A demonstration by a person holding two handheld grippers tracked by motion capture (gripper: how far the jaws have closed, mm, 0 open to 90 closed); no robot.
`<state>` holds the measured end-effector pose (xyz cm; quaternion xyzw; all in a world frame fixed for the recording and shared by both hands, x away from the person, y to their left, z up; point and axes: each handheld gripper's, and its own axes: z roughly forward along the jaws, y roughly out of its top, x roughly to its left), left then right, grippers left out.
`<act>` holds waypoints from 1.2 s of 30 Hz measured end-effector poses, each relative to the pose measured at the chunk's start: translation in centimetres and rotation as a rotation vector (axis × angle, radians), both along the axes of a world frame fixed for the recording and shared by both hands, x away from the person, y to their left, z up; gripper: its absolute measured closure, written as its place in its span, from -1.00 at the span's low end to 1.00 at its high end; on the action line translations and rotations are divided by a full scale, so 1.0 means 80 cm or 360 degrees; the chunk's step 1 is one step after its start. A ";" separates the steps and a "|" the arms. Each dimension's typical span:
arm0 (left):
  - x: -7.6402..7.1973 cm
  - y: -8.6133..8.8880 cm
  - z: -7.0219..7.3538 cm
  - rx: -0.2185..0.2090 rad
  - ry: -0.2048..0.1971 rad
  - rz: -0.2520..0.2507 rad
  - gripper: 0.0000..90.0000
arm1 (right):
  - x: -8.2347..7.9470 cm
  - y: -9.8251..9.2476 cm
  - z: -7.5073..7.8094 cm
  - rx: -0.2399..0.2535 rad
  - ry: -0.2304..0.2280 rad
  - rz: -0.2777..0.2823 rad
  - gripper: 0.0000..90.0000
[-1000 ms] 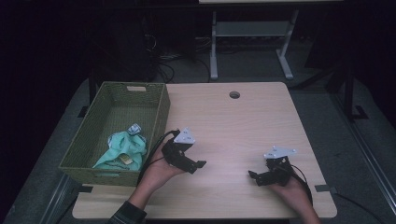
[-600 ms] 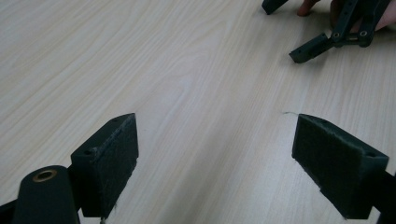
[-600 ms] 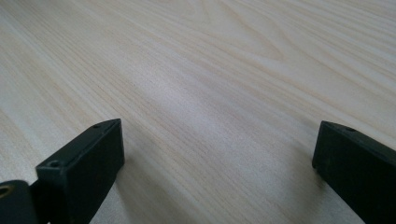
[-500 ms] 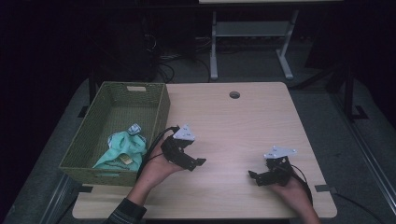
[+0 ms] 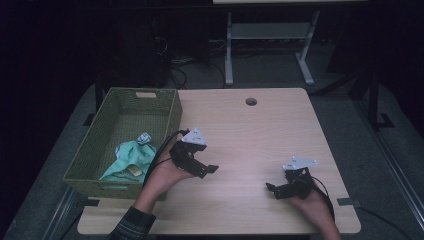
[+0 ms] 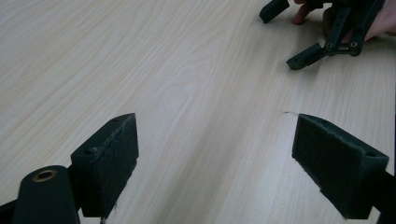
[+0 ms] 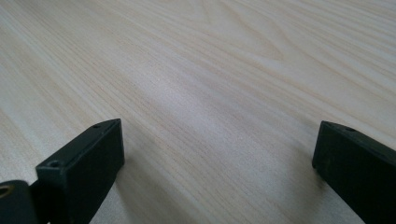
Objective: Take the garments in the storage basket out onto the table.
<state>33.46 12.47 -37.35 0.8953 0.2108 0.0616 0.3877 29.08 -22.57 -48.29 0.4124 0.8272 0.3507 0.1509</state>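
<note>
Left gripper point(image 5: 202, 169) fingers spread wide, grasping nothing, bare bench point(image 5: 250, 135) between them; right gripper point(image 5: 278, 190) likewise released (facing it); basket point(image 5: 90, 160) behind the left fingers

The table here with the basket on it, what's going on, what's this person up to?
A person sits at a wooden table with a hand-held claw in each hand. The left claw is near the woven basket, and the right claw is over the bare wood nearer the right edge. Both are open and holding nothing, with only tabletop between their jaws. In the basket lie a teal cloth and a small crumpled item. Neither claw is touching the basket or its contents.
</note>
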 end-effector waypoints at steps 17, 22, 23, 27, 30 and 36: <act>0.001 0.015 0.014 -0.0015 -0.0040 0.0011 -0.68 | 0.000 0.000 0.000 -0.0005 -0.0005 0.0005 -0.96; 0.002 0.023 0.018 -0.0032 -0.0050 0.0041 -0.68 | 0.001 0.000 0.000 -0.0006 -0.0008 0.0008 -0.96; 0.002 0.025 0.019 -0.0035 -0.0052 0.0048 -0.68 | 0.001 0.000 0.000 -0.0005 -0.0007 0.0008 -0.96; 0.003 0.032 0.021 -0.0039 -0.0061 0.0061 -0.68 | 0.001 0.000 0.000 -0.0006 -0.0007 0.0008 -0.96; 0.003 0.036 0.023 -0.0049 -0.0059 0.0075 -0.68 | 0.001 0.000 0.000 -0.0006 -0.0007 0.0007 -0.96; 0.004 0.044 0.025 -0.0051 -0.0055 0.0100 -0.68 | 0.001 0.000 0.000 -0.0005 -0.0007 0.0007 -0.96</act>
